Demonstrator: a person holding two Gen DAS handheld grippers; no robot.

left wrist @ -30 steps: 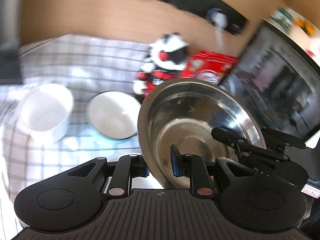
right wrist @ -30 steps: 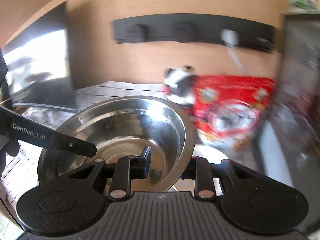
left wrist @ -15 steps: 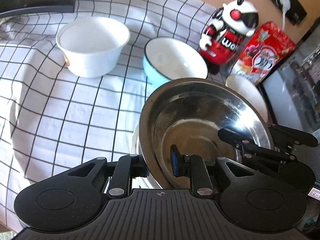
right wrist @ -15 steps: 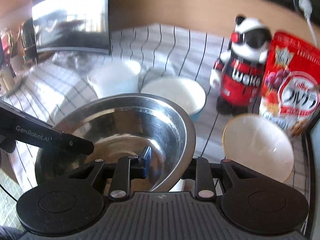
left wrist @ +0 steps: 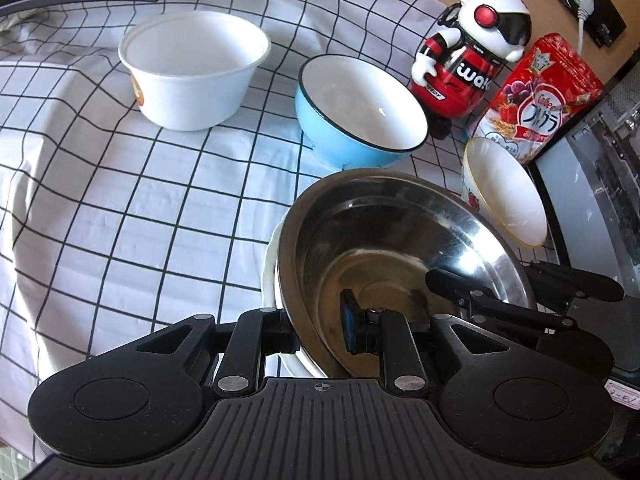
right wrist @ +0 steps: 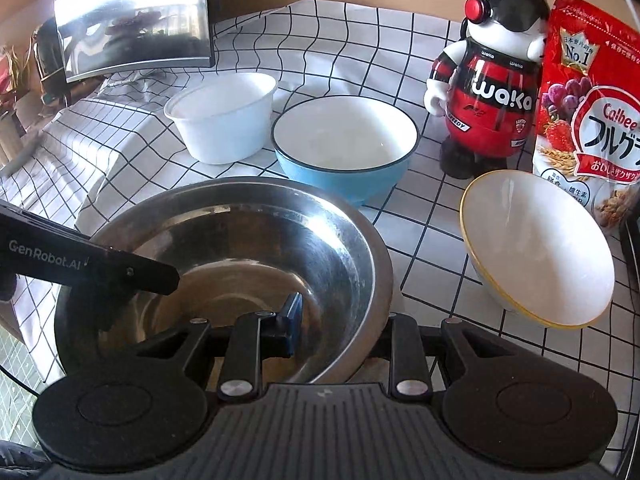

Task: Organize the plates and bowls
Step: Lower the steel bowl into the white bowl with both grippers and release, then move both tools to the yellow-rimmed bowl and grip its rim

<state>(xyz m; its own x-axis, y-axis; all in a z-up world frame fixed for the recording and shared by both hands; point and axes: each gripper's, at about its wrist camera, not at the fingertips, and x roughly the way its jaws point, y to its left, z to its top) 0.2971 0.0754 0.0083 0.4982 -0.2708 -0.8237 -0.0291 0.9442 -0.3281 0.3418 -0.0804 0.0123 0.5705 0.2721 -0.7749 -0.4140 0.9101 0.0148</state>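
Both grippers hold a large steel bowl [left wrist: 400, 256] [right wrist: 240, 240] low over the checked cloth. My left gripper [left wrist: 320, 328] is shut on its left rim, one pad inside and one outside. On the opposite rim my right gripper [right wrist: 340, 328] is shut the same way. The rim of a white dish [left wrist: 269, 280] shows just under the steel bowl. Behind stand a white plastic bowl [left wrist: 196, 68] [right wrist: 224, 116] and a blue bowl [left wrist: 360, 108] [right wrist: 344, 148]. A small yellow-rimmed white bowl [left wrist: 504, 192] [right wrist: 536, 248] sits tilted at the right.
A red and white robot toy [right wrist: 488, 92] and a red cereal bag [right wrist: 588, 92] stand at the back right. A monitor [right wrist: 132, 16] stands at the back left. A dark appliance [left wrist: 600, 184] borders the cloth on the right.
Both grippers have come down with the steel bowl and tipped toward the table. The other bowls, blurred and far a second ago, now lie close and sharp.
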